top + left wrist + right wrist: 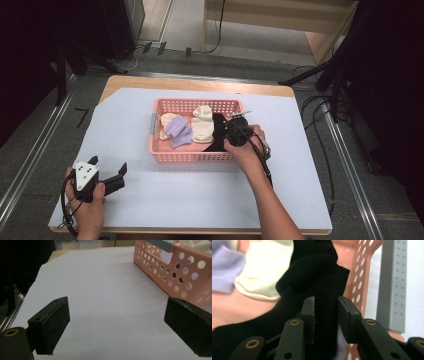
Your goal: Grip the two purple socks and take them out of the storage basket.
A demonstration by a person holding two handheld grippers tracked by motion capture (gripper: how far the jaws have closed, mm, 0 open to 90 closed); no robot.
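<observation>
A pink perforated basket (192,157) sits mid-table on a white sheet. Inside lie a cream sock (202,125), lavender socks (177,132) and a black sock (218,142) at its right end. My right gripper (221,134) reaches into that end. In the right gripper view a fold of the black sock (322,277) stands between its jaws, and a pale sliver shows beside the right pad (348,317), so the right gripper (325,301) is open around it. My left gripper (108,164) rests near the front left, open wide with nothing between its jaws (116,312).
The basket's near corner (180,270) stands to the right of the left gripper. A grey clip (390,290) sits on the basket's wall. The white sheet (210,195) covers the wooden table. Cables and stands lie on the floor beyond the table's right edge.
</observation>
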